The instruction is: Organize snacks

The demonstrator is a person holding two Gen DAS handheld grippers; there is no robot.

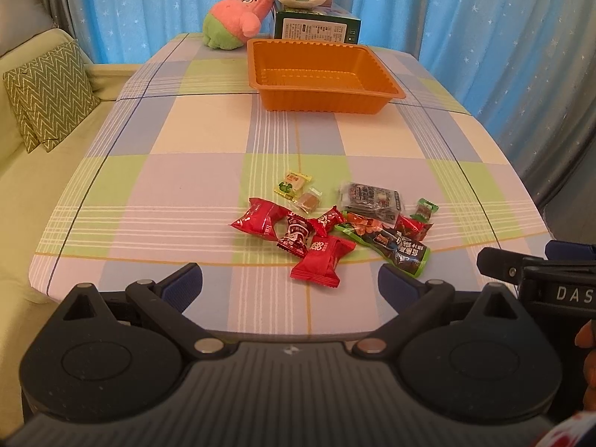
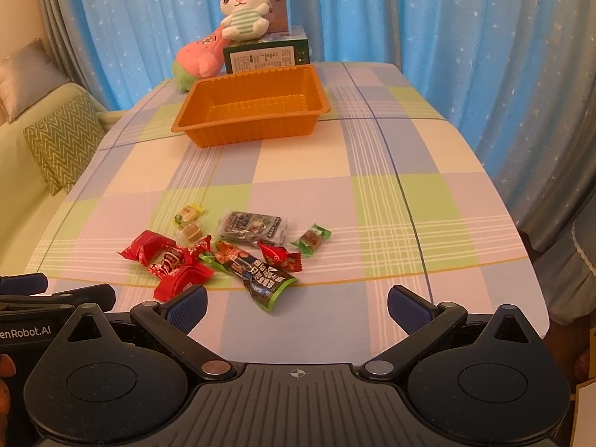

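Observation:
A pile of wrapped snacks lies near the table's front edge: red packets (image 1: 318, 260) (image 2: 182, 277), a long dark packet with a green edge (image 1: 395, 247) (image 2: 260, 273), a grey foil pack (image 1: 372, 197) (image 2: 253, 225) and small candies (image 1: 294, 182) (image 2: 190, 212). An empty orange tray (image 1: 320, 93) (image 2: 249, 126) stands farther back. My left gripper (image 1: 290, 283) hangs open just short of the pile, holding nothing. My right gripper (image 2: 298, 305) is open too, to the right of the pile and near the table's edge. Each view shows the other gripper at its side.
The checked tablecloth (image 1: 186, 193) covers the table. At the back stand a green box (image 1: 316, 29), a pink plush (image 1: 238, 18) and a white plush rabbit (image 2: 244, 7). A sofa with a zigzag cushion (image 1: 48, 93) is on the left; blue curtains hang behind.

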